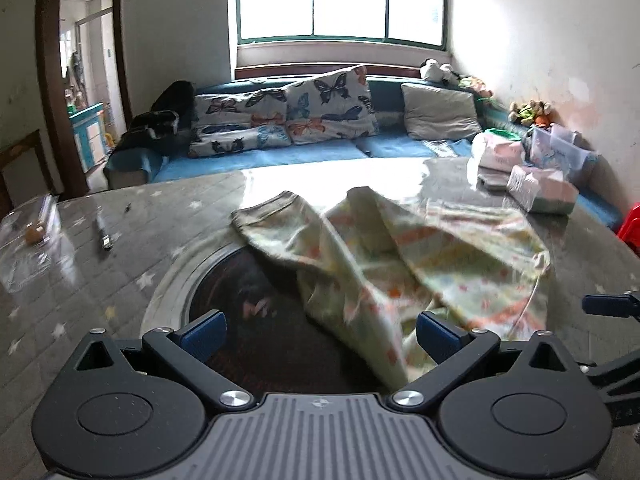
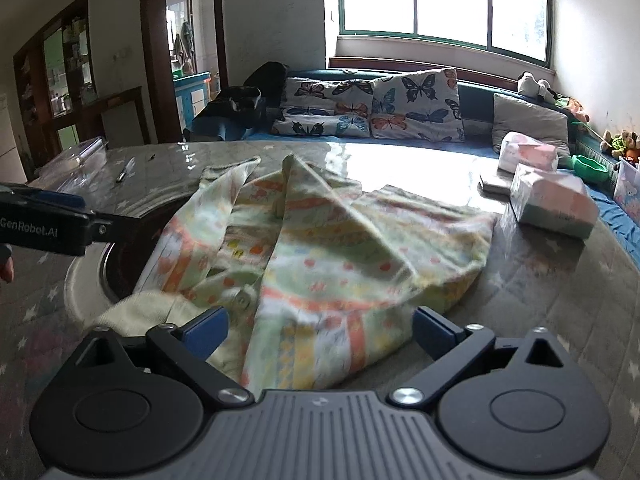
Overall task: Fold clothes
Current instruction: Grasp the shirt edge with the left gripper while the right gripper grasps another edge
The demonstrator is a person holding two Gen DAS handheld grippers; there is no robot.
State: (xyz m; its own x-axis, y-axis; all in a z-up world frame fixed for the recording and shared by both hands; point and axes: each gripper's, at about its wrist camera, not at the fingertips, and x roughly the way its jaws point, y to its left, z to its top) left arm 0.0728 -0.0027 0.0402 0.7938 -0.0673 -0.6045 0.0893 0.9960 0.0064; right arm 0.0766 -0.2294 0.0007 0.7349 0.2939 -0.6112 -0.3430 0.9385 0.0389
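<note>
One shirt [image 2: 320,248] lies bunched up on the table [image 2: 560,288]. Two tissue packs [image 2: 552,196] sit near it. There are two hand-held grippers. The left hand-held gripper [image 1: 320,330] is wide, and so is the right hand-held gripper [image 2: 320,330]. The shirt lies just in front of both, and neither one holds it.

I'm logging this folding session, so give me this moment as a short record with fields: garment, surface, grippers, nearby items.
garment: patterned garment, crumpled and unfolded
surface: table with a round inset
left gripper: open, holding nothing
right gripper: open, cloth lying between its fingers
nearby: tissue packs at the table's right edge
</note>
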